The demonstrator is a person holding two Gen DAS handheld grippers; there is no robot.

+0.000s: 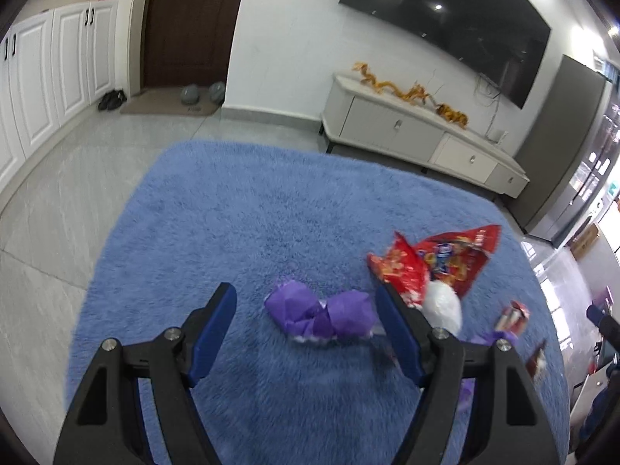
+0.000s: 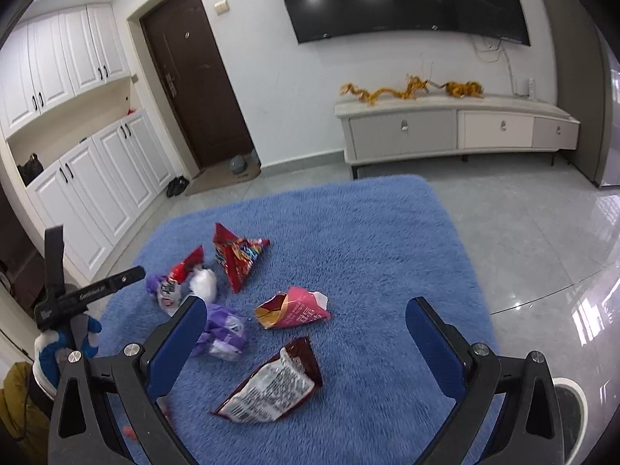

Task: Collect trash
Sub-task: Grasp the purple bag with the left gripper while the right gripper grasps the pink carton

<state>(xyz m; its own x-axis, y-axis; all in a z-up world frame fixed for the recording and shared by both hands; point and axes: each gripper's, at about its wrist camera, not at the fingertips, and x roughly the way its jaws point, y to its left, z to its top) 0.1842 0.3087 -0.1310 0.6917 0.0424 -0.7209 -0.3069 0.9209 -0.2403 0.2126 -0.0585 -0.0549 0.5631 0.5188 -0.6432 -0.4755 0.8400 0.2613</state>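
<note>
Both tools, left and right, gape empty above wrappers mid-rug, bare floor around.

Left gripper held open above litter on a blue shaggy rug.

The jaws stand wide apart with nothing pressed between them; a crumpled purple wrapper lies on the rug in the gap ahead of the fingertips. Just right of it, partly behind the right finger, sits a white crumpled wad, touching a torn red snack bag beyond it. Smaller red packets lie near the rug's right edge. Past the rug: grey floor tiles, a low white TV cabinet carrying a yellow garland, a wall-mounted television, a dark door and white cupboards.
</note>
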